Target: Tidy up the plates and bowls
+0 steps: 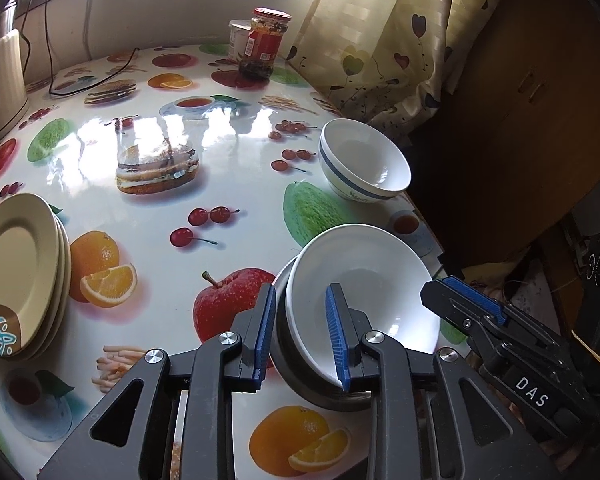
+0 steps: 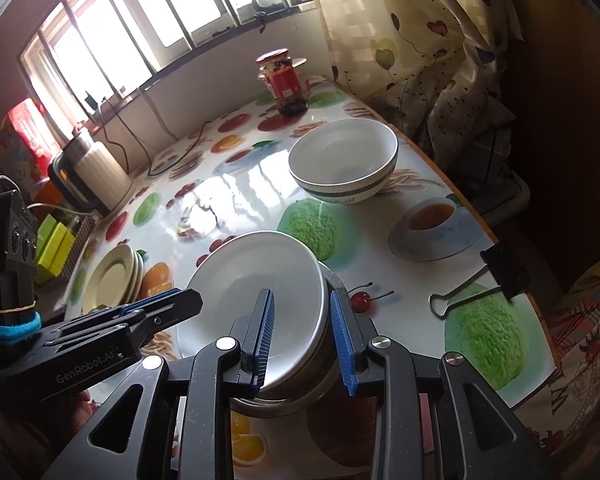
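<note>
Under both tools, a glossy tabletop printed with fruit, cakes and teacups. Ahead and to the right of the tools, a pale curtain with heart-shaped flowers, hanging past the tabletop's edge. Far ahead and to the left of the left tool, a cream ribbed kettle at the window wall.

Well to the left of the left tool, a stack of cream plates, flat on the tabletop, with a brown-and-blue mark on the rim of the top one.

Directly at the tips of both tools, a stack of bowls: a shallow white one on top, tilted, a second white rim just beneath, a grey metal one at the bottom.

Left tool astride the stack's left wall, one blue pad outside, the other inside the top bowl, set narrowly apart. Impossible to tell whether the pads press on it.

Right tool astride the opposite wall, also narrowly set, with one pad on the white inner face and the other against the metal rim, clamped on the stack.

Ahead of the tools, apart from the stack, a white bowl with a blue band, upright near the tabletop's right edge.

Farther ahead, a red-labelled jar, with a white tub just behind.

To the right of the right tool, a black binder clip on the tabletop's edge.
</note>
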Action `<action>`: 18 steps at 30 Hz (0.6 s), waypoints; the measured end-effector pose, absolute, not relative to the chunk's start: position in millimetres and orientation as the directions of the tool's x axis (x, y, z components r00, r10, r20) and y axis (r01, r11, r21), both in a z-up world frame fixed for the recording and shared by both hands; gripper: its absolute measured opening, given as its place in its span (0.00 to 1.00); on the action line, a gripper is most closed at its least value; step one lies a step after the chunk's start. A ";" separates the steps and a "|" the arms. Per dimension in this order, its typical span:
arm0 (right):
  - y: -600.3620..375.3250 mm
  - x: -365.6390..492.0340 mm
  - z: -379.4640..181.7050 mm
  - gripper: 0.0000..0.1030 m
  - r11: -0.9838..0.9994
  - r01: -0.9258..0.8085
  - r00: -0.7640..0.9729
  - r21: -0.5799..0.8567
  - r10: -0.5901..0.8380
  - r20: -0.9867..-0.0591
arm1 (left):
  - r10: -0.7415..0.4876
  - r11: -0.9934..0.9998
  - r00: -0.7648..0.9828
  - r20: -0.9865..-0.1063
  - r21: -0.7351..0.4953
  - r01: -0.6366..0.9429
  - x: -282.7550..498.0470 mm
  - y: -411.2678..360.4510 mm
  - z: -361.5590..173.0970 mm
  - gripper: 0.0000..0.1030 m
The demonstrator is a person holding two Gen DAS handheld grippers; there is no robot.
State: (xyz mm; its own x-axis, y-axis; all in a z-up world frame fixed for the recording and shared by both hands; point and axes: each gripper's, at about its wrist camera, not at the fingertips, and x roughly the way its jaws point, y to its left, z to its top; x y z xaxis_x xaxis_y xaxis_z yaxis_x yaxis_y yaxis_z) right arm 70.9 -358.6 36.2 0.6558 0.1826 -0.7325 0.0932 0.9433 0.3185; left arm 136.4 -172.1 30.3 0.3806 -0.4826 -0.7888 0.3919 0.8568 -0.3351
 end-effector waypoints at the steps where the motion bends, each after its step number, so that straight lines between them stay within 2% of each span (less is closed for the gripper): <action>1: -359.6 71.3 36.8 0.29 0.945 0.094 0.658 0.314 0.178 -0.732 | -0.480 0.859 0.386 -0.788 -0.331 0.391 138.4 -171.9 31.7 0.30; 3: -361.2 72.0 38.4 0.34 0.946 0.094 0.664 0.309 0.172 -0.728 | -0.477 0.861 0.394 -0.785 -0.327 0.390 143.8 -171.5 34.0 0.37; 6: -364.1 74.7 40.7 0.39 0.948 0.097 0.672 0.305 0.164 -0.722 | -0.472 0.864 0.404 -0.784 -0.320 0.388 153.7 -172.2 36.5 0.37; 18: -396.0 107.1 49.8 0.44 0.957 0.150 0.691 0.247 0.077 -0.719 | -0.471 0.858 0.412 -0.780 -0.296 0.420 200.7 -193.2 44.9 0.38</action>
